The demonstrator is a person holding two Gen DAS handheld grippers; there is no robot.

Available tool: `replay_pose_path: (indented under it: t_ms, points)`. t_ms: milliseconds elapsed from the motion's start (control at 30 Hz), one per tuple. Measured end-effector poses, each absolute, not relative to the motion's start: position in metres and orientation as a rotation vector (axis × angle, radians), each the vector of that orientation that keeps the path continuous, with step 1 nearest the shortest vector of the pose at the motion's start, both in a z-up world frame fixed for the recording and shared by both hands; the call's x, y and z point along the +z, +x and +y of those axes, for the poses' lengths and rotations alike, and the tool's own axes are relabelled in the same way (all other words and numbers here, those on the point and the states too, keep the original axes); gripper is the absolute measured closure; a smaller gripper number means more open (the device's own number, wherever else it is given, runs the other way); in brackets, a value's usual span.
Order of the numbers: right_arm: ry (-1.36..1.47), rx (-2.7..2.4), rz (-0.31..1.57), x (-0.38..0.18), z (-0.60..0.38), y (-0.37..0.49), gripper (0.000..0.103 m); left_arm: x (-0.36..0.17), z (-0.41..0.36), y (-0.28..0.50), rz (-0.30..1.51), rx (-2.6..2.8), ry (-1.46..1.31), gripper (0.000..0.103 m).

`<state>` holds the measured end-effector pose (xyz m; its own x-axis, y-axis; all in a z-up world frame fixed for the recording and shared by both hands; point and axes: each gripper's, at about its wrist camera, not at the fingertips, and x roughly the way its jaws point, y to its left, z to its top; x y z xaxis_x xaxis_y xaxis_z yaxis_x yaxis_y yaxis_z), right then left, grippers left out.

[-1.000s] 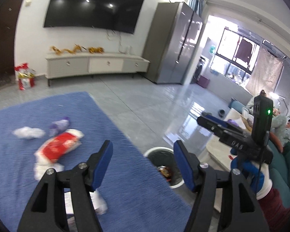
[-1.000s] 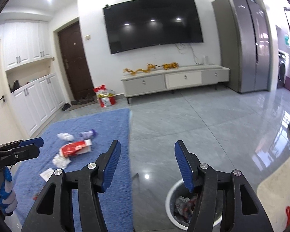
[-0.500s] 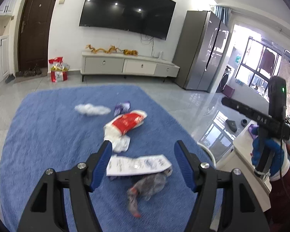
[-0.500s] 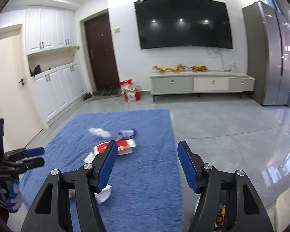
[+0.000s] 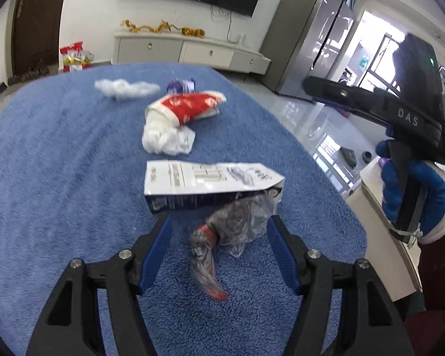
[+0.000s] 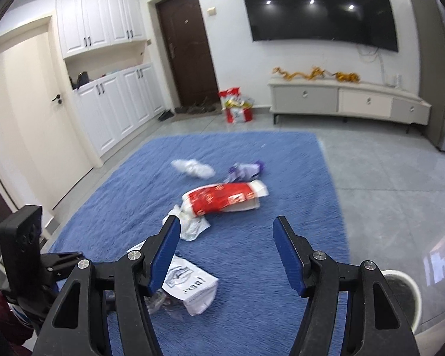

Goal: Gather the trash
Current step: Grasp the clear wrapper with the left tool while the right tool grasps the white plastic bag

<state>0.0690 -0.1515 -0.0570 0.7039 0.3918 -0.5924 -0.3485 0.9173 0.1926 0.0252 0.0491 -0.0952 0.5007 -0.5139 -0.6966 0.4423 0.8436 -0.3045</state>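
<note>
Item: trash scattered on a blue rug [image 5: 59, 154], collection under way.

Left gripper [image 5: 219, 255]: jaws spread wide, nothing between the pads; pitched down over a crumpled clear plastic wrapper [image 5: 237, 222] with a red printed end, which lies on the rug just beyond the fingertips.

White printed carton [image 5: 204, 184]: flattened, lying across the far edge of the wrapper and touching it.

Farther on the rug: a wad of white tissue [image 5: 167, 141] touching a red-and-white snack bag [image 5: 190, 106]; a purple wrapper [image 5: 181, 84] just behind the bag; a white fluffy wad [image 5: 124, 89] to the far left.

Right gripper [image 6: 227, 255]: jaws have just been opening, nothing between them; aimed over the rug toward the snack bag, with the carton near its left finger. The hand holding it wears a blue glove [image 5: 412, 195].

White waste bin [image 6: 406, 293]: on the grey tiles at near right, off the rug, only its rim in view.

Step in hand, by judgement: approach to the next pick, most likely the clear wrapper.

Next move calls for: lowering the left jaws to straddle the wrapper, closing on its bunched middle, not the carton edge, then carrying it to the bin.
</note>
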Motion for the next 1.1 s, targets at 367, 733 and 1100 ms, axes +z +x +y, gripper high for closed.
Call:
replay_pose_path:
  t_ms: [367,733,1100]
  points:
    - [0.039,0.537,0.820,-0.103,-0.091,0.122,0.039,-0.124,0.041,0.040,0.924,-0.631,-0.092,0.074]
    - [-0.055,0.571,0.956,-0.132,-0.033,0.155,0.056,-0.129,0.057,0.041,0.921,-0.673,-0.193,0.082]
    - [-0.074,0.554,0.977,-0.142,-0.027,0.159,0.093,-0.123,0.062,0.029,0.894,-0.661,-0.202,0.083]
